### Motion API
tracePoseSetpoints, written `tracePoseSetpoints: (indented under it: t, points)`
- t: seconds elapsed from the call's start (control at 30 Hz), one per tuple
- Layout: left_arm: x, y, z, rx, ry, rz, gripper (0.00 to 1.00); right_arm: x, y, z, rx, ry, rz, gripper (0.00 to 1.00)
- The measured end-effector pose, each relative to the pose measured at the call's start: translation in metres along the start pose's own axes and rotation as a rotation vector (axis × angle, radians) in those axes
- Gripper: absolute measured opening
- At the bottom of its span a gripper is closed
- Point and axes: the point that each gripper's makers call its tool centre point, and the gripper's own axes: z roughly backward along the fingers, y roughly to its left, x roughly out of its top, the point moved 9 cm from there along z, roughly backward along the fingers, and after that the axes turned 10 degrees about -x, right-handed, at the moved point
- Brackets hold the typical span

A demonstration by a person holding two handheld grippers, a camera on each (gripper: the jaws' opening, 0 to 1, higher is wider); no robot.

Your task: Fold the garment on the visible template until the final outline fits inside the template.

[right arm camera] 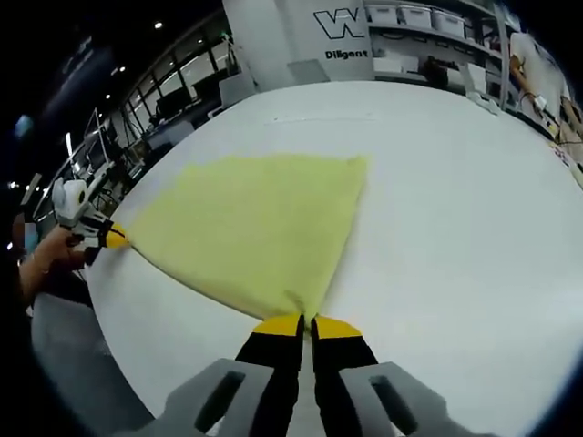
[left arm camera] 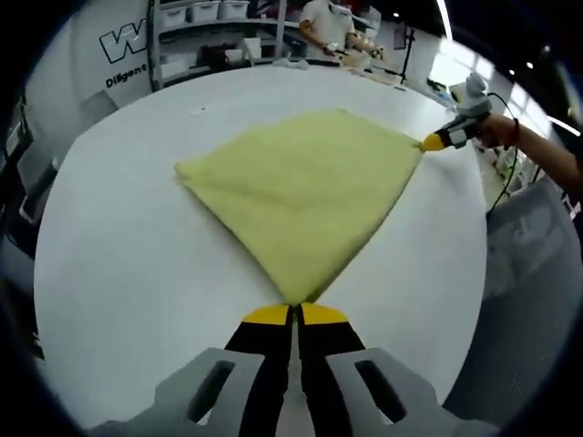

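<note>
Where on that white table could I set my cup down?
The white table is bare beyond the yellow cloth's far edges, toward the shelving, and between the cloth and the table's rim. It is crowded at the corners pinched by the right tool and left tool.

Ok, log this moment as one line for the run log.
left gripper: shut on yellow cloth corner | right gripper: shut on opposite corner | cloth: flat on white table

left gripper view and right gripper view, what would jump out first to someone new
A yellow cloth lies spread on a white table, pulled taut between two corners. The left tongs are shut on its near corner in the left gripper view, and the right tongs pinch the other corner; each shows at the cloth's far tip in the other's view.
</note>
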Motion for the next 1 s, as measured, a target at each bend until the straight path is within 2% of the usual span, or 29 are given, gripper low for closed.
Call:
tracePoseSetpoints:
  t: [0.13, 0.17, 0.2, 0.27, 0.43, 0.47, 0.57, 0.63, 0.7, 0.8, 1.0]
  points:
    - [-0.005, -0.001, 0.000, 0.005, 0.023, 0.003, 0.00, -0.002, 0.000, 0.000, 0.003, 0.000, -0.011, 0.00]
    - [-0.007, 0.002, 0.001, 0.039, 0.050, -0.022, 0.00, -0.002, -0.001, 0.000, 0.002, -0.003, -0.011, 0.00]
    - [-0.006, 0.000, 0.002, 0.018, 0.028, -0.029, 0.00, -0.002, -0.001, 0.000, 0.002, -0.002, -0.014, 0.00]
    - [-0.009, -0.001, 0.006, 0.016, 0.026, 0.010, 0.00, -0.003, 0.000, -0.001, 0.003, 0.000, -0.011, 0.00]
    - [-0.011, -0.001, 0.010, 0.030, 0.008, 0.028, 0.00, -0.002, 0.001, -0.003, -0.017, 0.005, -0.001, 0.00]
    - [-0.010, -0.001, 0.011, 0.034, -0.003, 0.037, 0.00, -0.002, 0.001, -0.002, -0.023, -0.003, -0.012, 0.01]
    - [-0.006, -0.003, 0.015, 0.020, -0.059, 0.072, 0.00, 0.002, 0.002, 0.002, -0.021, -0.039, -0.038, 0.17]
    - [-0.003, -0.004, 0.017, 0.028, -0.088, 0.091, 0.09, 0.004, 0.004, 0.005, -0.019, -0.065, -0.028, 0.32]
    - [0.000, -0.005, 0.021, 0.039, -0.123, 0.125, 0.23, 0.008, 0.006, 0.010, -0.023, -0.100, -0.014, 0.45]
    - [0.001, -0.008, 0.025, 0.047, -0.154, 0.151, 0.38, 0.012, 0.009, 0.017, -0.005, -0.128, -0.022, 0.57]
    - [0.006, -0.019, 0.038, 0.100, -0.175, 0.172, 0.66, 0.016, 0.016, 0.034, 0.010, -0.179, -0.035, 0.76]
